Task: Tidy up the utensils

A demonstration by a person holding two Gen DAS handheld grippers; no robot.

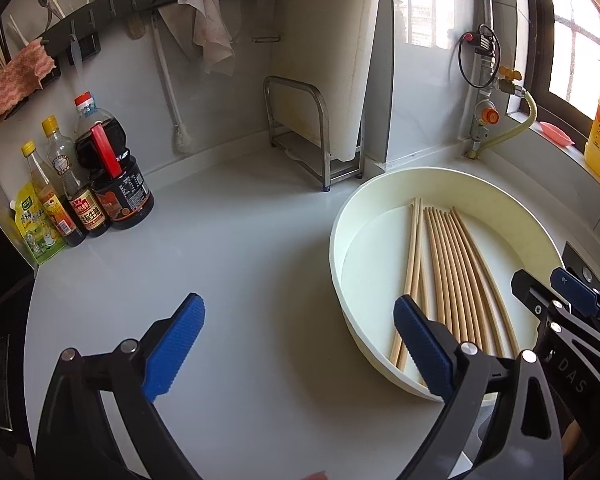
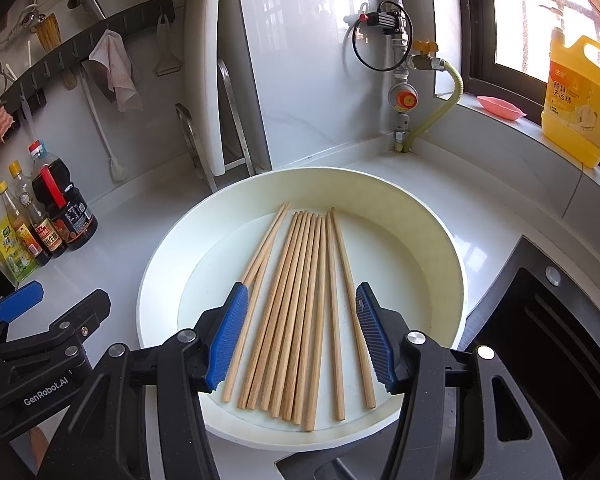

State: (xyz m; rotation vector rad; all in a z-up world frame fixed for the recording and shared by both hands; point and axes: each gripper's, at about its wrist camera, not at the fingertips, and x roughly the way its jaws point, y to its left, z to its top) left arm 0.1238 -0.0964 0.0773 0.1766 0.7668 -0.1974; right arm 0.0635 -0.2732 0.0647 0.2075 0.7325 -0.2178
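At the left edge of the white worktop [image 1: 228, 240], against the wall, stand a yellow-green pouch [image 1: 34, 228] and three sauce bottles [image 1: 100, 176] in a tight row. Above them a dark hook rail [image 1: 140, 0] carries a pink rag [image 1: 16, 76] and a pale cloth [image 1: 210, 28]. Further right, in the back corner, a metal rack [image 1: 316, 132] holds a white cutting board [image 1: 336, 52] upright.

The left gripper [image 1: 296, 344] hangs over bare worktop just left of the basin, its jaws released and spread wide, nothing between them; the right-hand pad overlaps the basin's rim in the picture.

The round white basin [image 2: 432, 224] sits near the front edge of the worktop, right of the middle. The wooden chopsticks [image 2: 300, 300] lie flat on its bottom, most side by side, two at the left crossing at a slant.

The right gripper [image 2: 300, 336] hovers over the near ends of the chopsticks, jaws part open and straddling them without pressing on any.

Right of the basin is a dark cooktop [image 2: 540, 340]. On the window sill at the far right stand a pink dish [image 2: 500, 107] and a yellow jug [image 2: 578, 100].
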